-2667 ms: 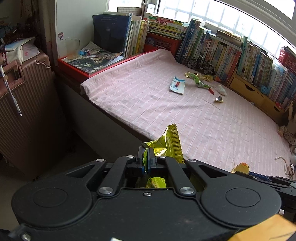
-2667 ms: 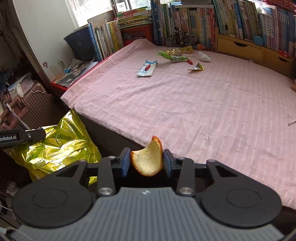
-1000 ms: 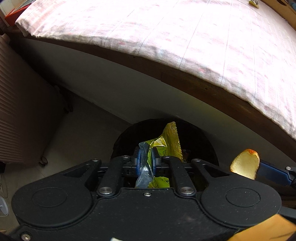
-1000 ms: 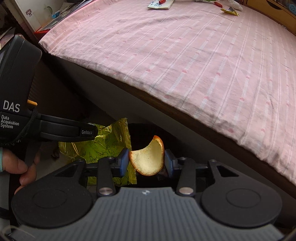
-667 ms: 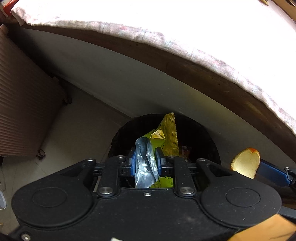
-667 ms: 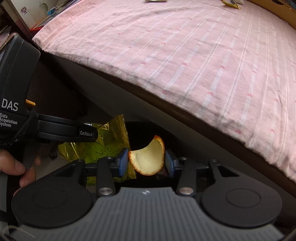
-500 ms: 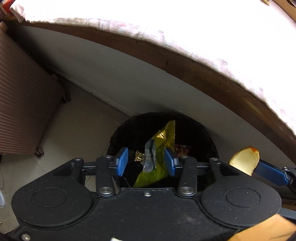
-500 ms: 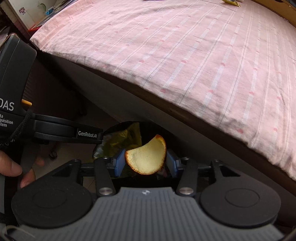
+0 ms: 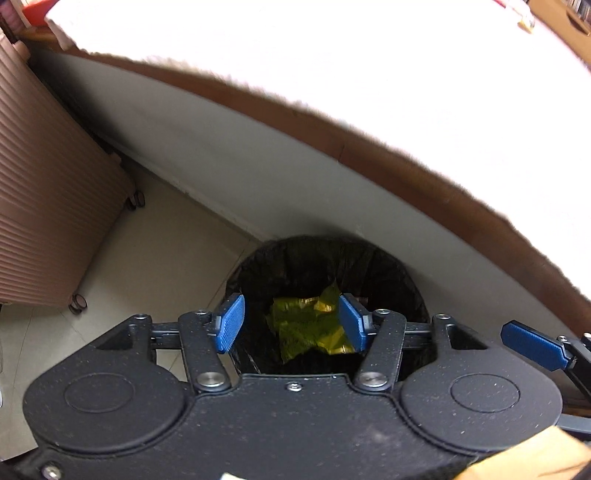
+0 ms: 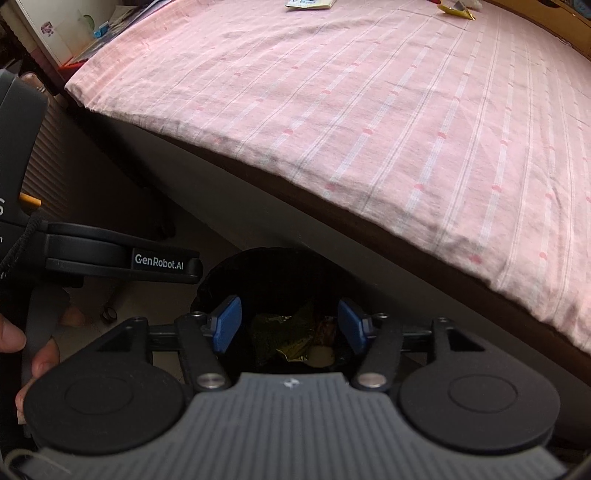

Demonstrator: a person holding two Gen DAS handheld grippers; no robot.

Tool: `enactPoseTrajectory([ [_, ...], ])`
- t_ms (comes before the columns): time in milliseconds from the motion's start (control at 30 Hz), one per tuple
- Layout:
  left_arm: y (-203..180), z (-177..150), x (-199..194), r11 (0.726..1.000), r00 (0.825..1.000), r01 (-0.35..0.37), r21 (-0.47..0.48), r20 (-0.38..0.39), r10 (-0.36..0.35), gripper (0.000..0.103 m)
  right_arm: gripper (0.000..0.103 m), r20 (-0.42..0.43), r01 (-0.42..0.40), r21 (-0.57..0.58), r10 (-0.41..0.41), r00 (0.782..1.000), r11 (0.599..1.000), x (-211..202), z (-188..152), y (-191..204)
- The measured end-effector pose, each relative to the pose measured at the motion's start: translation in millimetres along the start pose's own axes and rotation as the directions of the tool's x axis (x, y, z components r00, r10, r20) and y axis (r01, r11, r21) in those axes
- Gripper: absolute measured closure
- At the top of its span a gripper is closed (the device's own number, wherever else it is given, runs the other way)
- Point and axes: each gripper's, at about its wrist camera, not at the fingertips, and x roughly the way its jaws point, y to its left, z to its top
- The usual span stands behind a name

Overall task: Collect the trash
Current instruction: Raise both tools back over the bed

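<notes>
At the far left of the left wrist view, a ribbed brown wheeled suitcase [image 9: 48, 206] is seen standing on the pale tiled floor [image 9: 155, 258]. Right of it, a round bin lined with a black plastic bag [image 9: 391, 269] is placed on the floor against the grey side of the bed. The left gripper [image 9: 291, 325] is held directly above the bin's mouth, its blue ribbed pads [image 9: 229, 328] spread wide apart with nothing between them. A crumpled yellow-green foil snack bag [image 9: 306, 325] is seen lying inside the bin, below the gap between the pads. At the right edge of that view, one blue pad of the right gripper [image 9: 532, 345] is visible beside the bin.

In the right wrist view, a person's hand [image 10: 22, 350] is seen at the far left, wrapped around the handle of the left gripper, whose black arm marked "GenRobot.AI" reaches toward the bin. The right gripper [image 10: 291, 328] is likewise held over the dark bin, with its pads fully parted and nothing gripped. Inside the bin, the foil bag appears dim, and just right of it a pale curved piece of orange peel [image 10: 321, 356] is seen resting among the rubbish. To the right and above, the bed is covered by a pink striped sheet [image 10: 369, 110]. At its far end, a white and blue flat packet [image 10: 308, 3] and a small yellow wrapper [image 10: 458, 9] are left lying well apart from the bin.
</notes>
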Motion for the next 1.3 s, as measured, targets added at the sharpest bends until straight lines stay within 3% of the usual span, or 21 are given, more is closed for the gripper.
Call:
enactPoseTrajectory([
  [167,10,1,-38,1.0,0.996,0.023,-0.001,0.082,-0.022,0.045,0.031,0.06,0.012,-0.015,-0.011,0.998,1.0,-27,5,6],
  [367,24,10,-104,0.998,0.973,0.064,0.015,0.222,-0.066,0.023,0.029,0.166,0.056,0.026,-0.059,0.984,0.998,-85,12,7],
  [500,23,22,-142,0.993,0.942,0.096,0.073,0.315,-0.115,0.017,0.027,0.258,0.1,0.072,-0.115,0.959,0.992,-123,21,2],
  [667,15,45,-189,0.983,0.896,0.124,0.137,0.41,-0.171,0.013,0.023,0.38,0.143,0.157,-0.193,0.905,0.977,-164,36,-14],
  [867,6,72,-208,0.976,0.837,0.159,0.147,0.505,-0.212,0.007,0.02,0.474,0.177,0.199,-0.253,0.843,0.964,-186,64,-31],
  [1067,-7,100,-203,0.978,0.815,0.158,0.133,0.543,-0.205,0.007,0.019,0.521,0.195,0.207,-0.277,0.807,0.959,-189,99,-60],
  [1233,-29,130,-189,0.985,0.813,0.136,0.106,0.557,-0.172,0.007,0.019,0.529,0.193,0.195,-0.269,0.805,0.962,-174,141,-92],
  [1300,-43,145,-177,0.99,0.824,0.107,0.087,0.55,-0.137,0.007,0.019,0.517,0.196,0.184,-0.264,0.814,0.963,-164,160,-107],
])
